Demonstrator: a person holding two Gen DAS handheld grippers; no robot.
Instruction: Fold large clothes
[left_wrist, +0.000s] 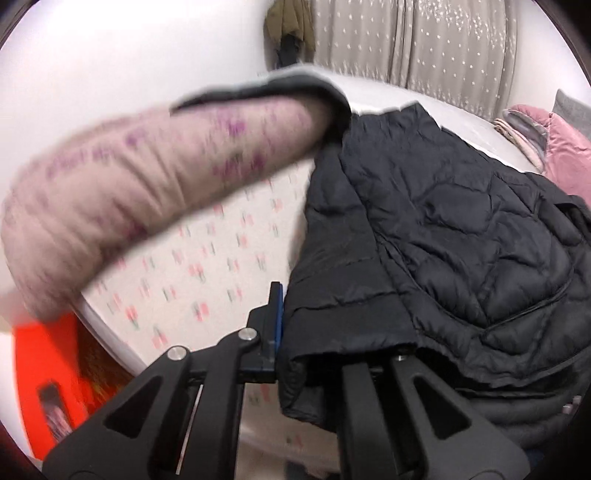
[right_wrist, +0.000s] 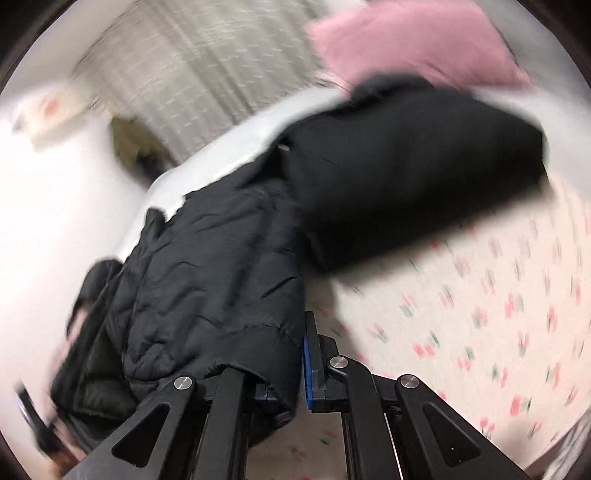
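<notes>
A black quilted puffer jacket (left_wrist: 443, 236) hangs above a bed with a floral sheet (left_wrist: 192, 288). My left gripper (left_wrist: 291, 332) is shut on the jacket's ribbed hem; only its left finger (left_wrist: 275, 317) shows, the other is under the cloth. In the right wrist view the same jacket (right_wrist: 207, 273) drapes over my right gripper (right_wrist: 295, 354), which is shut on another part of the hem beside its blue-padded finger (right_wrist: 308, 365). A dark blurred sleeve (right_wrist: 406, 177) swings across that view.
A person's forearm in a pink flowered sleeve (left_wrist: 147, 192) crosses the left wrist view. Pink clothing (left_wrist: 561, 147) lies at the far end of the bed. Star-print curtains (left_wrist: 424, 40) hang behind. An orange object (left_wrist: 48, 369) sits low left.
</notes>
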